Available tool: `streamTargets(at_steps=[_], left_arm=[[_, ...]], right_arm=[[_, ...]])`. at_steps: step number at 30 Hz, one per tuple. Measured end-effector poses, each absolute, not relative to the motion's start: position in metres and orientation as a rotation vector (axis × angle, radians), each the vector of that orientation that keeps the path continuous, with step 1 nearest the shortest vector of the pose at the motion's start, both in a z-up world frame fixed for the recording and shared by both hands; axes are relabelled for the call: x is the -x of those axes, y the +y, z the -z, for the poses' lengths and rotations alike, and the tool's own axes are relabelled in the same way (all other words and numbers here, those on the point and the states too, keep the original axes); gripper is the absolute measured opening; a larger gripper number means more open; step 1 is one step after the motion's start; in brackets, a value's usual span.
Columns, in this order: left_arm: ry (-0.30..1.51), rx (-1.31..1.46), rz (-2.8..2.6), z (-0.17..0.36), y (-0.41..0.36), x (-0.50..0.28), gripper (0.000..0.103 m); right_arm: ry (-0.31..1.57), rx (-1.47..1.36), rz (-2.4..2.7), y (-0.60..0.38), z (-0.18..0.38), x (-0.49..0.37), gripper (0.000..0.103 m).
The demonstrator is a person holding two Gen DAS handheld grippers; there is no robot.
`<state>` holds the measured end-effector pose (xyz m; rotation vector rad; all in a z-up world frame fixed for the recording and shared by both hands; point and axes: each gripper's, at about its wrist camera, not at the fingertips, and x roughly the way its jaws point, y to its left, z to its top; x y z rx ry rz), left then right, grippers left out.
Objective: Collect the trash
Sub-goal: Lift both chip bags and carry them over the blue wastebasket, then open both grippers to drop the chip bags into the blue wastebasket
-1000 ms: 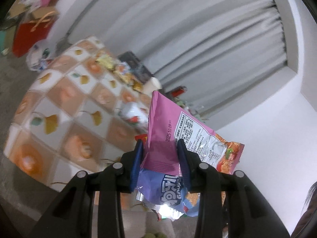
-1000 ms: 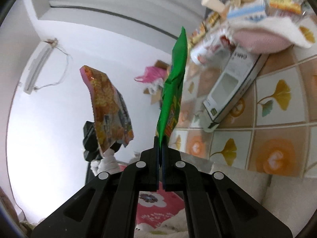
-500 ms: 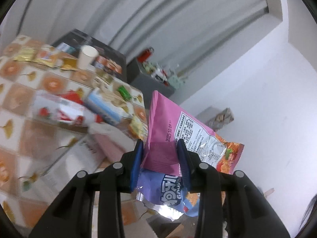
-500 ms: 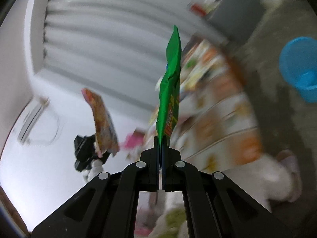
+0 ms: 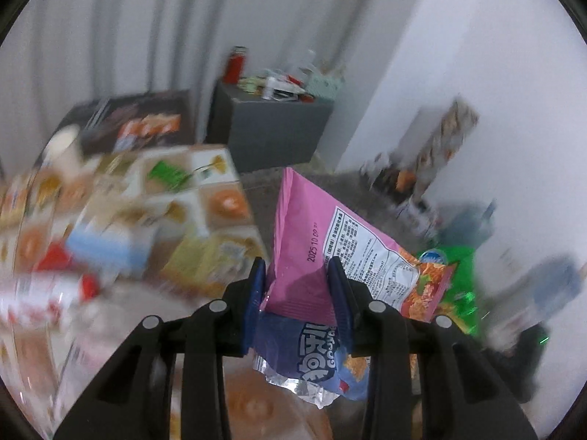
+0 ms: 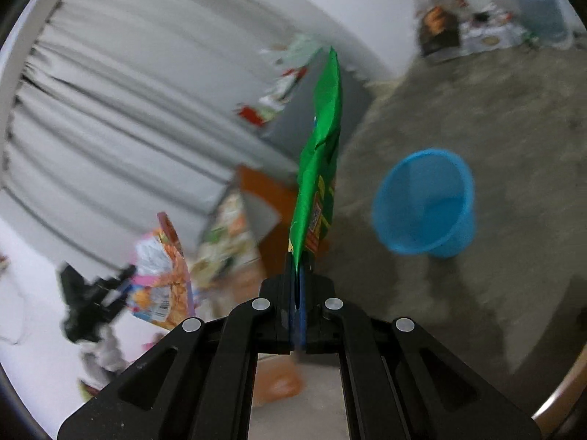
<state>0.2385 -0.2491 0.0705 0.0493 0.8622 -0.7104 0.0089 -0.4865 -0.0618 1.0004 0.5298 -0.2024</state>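
Trash in both tools. Left gripper point(image 5: 297, 286): blue pads part-way apart, clamped on a pink bag point(image 5: 312, 242) that stands up between them and leans toward 2 o'clock. Bag back panel shows a printed date, "2025 10 09", beside a white label block of small print, too fine to read; lower right corner of the bag is orange with a food picture. Under the pads a purple wrapper point(image 5: 312, 352) hangs out toward 6 o'clock, white lettering on it, not legible, torn silver edge at its bottom. Whether the pads also grip the wrapper: cannot tell.

Right gripper point(image 6: 298, 275): fingers together, pinching the bottom edge of a green bag point(image 6: 319, 168) seen edge-on, standing up toward 12 o'clock. Yellow and red label patches low on it; text unreadable.

Right wrist view: blue bin point(image 6: 425, 201) stands upright on the grey floor point(image 6: 477, 110) at 2 o'clock from the green bag, apart from it, mouth open toward the camera. Left gripper with its pink bag appears at 8 o'clock, blurred.

Left wrist view: table point(image 5: 220, 198) with orange-and-white tile pattern at 9 to 10 o'clock, covered with blurred packets. Grey cabinet point(image 5: 268, 128) at 12 o'clock, with a red bottle point(image 5: 234, 66) and clutter on top. Grey curtain point(image 5: 110, 29) behind. The green bag shows at 4 o'clock behind the pink bag's corner. Heavy motion blur over the background in both views.
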Motion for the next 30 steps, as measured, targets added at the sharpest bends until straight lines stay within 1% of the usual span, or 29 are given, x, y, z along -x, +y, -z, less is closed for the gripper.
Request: streamTargets(at_steps=[3, 8, 13, 15, 16, 17, 18, 19, 20, 22, 23, 24, 25, 30], left_arm=[[0.823, -0.234, 0.709, -0.042, -0.325, -0.244, 0.034], [0.802, -0.417, 0.694, 0.02, -0.42, -0.257, 0.034], [0.773, -0.562, 0.665, 0.083, -0.492, -0.275, 0.034], [0.759, -0.602, 0.652, 0.105, -0.512, -0.279, 0.035], [0.756, -0.618, 0.643, 0.117, -0.522, -0.281, 0.041], [0.76, -0.625, 0.64, 0.128, -0.53, -0.282, 0.042], [0.784, -0.613, 0.657, 0.141, -0.537, -0.286, 0.042], [0.817, -0.6, 0.661, 0.152, -0.542, -0.291, 0.042], [0.844, -0.59, 0.656, 0.159, -0.545, -0.293, 0.044], [0.925, -0.547, 0.641, 0.171, -0.546, -0.299, 0.047], [0.939, -0.527, 0.649, 0.173, -0.545, -0.301, 0.047], [0.943, -0.518, 0.659, 0.172, -0.546, -0.299, 0.048], [0.947, -0.511, 0.67, 0.171, -0.546, -0.297, 0.049], [0.961, -0.467, 0.705, 0.158, -0.542, -0.293, 0.049]], right_arm=[[0.574, -0.973, 0.297, -0.498, 0.086, -0.027, 0.0], [0.681, -0.896, 0.429, -0.517, 0.124, -0.065, 0.0], [0.766, -0.778, 0.526, -0.54, 0.144, -0.094, 0.001], [0.795, -0.73, 0.548, -0.544, 0.159, -0.106, 0.002], [0.807, -0.716, 0.554, -0.547, 0.166, -0.111, 0.006], [0.822, -0.704, 0.555, -0.548, 0.172, -0.117, 0.01], [0.84, -0.69, 0.558, -0.548, 0.184, -0.124, 0.023], [0.861, -0.684, 0.556, -0.549, 0.196, -0.132, 0.032], [0.899, -0.687, 0.56, -0.549, 0.209, -0.135, 0.045], [0.925, -0.725, 0.567, -0.554, 0.22, -0.135, 0.046], [0.919, -0.755, 0.569, -0.557, 0.222, -0.131, 0.047], [0.898, -0.792, 0.565, -0.559, 0.221, -0.122, 0.052], [0.883, -0.811, 0.565, -0.561, 0.219, -0.115, 0.053], [0.854, -0.845, 0.575, -0.566, 0.205, -0.08, 0.053]])
